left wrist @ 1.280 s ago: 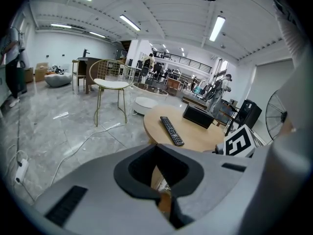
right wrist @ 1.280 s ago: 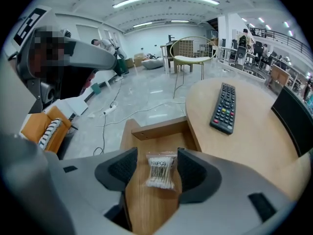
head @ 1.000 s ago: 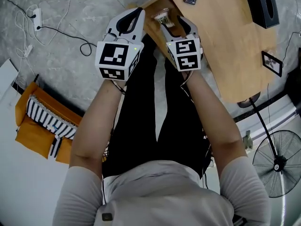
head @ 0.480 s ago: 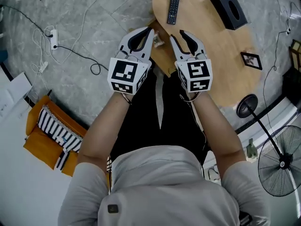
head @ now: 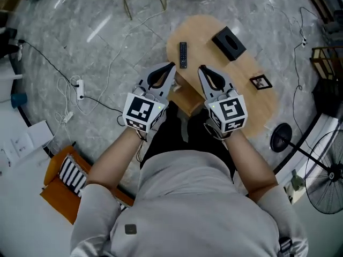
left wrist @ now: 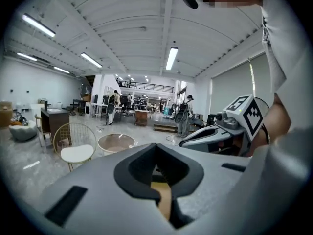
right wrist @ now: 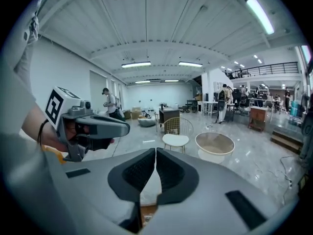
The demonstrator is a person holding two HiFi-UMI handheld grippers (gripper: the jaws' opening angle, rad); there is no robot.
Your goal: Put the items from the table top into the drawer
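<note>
Far below, the oval wooden table (head: 214, 68) carries a black remote (head: 183, 54), a black tissue box (head: 229, 43) and a small framed picture (head: 259, 82). Its wooden drawer (head: 185, 99) stands pulled out toward me, partly hidden between my hands. Both grippers are held high over the drawer, side by side and pointing nearly level. My left gripper (head: 171, 66) (left wrist: 156, 149) is shut with nothing in it. My right gripper (head: 201, 68) (right wrist: 155, 152) is shut too, and empty. Each one shows in the other's view: the right gripper (left wrist: 188, 141) and the left gripper (right wrist: 122, 127).
A white power strip (head: 80, 87) with cables lies on the marble floor at left, an orange striped box (head: 67, 178) at lower left, and a standing fan (head: 327, 173) at right. Ahead stand a gold wire chair (right wrist: 176, 133) and a round glass table (right wrist: 214, 146); people stand farther back.
Both grippers and my head have risen well away from the table, which now looks much smaller and lies wholly in view. The right gripper's jaws have closed.
</note>
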